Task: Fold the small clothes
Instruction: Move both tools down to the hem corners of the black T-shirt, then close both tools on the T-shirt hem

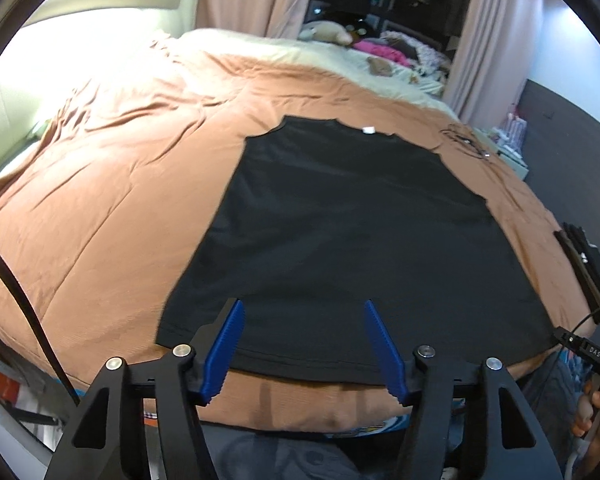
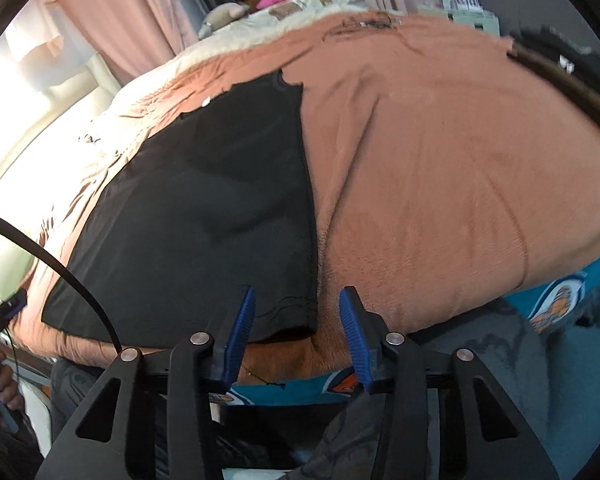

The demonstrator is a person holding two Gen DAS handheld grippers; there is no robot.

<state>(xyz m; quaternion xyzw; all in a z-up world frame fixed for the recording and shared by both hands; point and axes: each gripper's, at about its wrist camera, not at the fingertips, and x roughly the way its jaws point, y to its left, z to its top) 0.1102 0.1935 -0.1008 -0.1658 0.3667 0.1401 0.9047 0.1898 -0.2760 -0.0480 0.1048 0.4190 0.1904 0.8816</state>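
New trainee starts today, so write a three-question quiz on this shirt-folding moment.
1. True or false: the black shirt lies spread flat on the orange bedcover.
2. The right hand-held gripper straddles which part of the shirt? A collar, B sleeve, C near hem corner.
3. Is either the left hand-held gripper or the right clamped on cloth yet?

Key: 1 true. 2 C. 3 No, both stand open.
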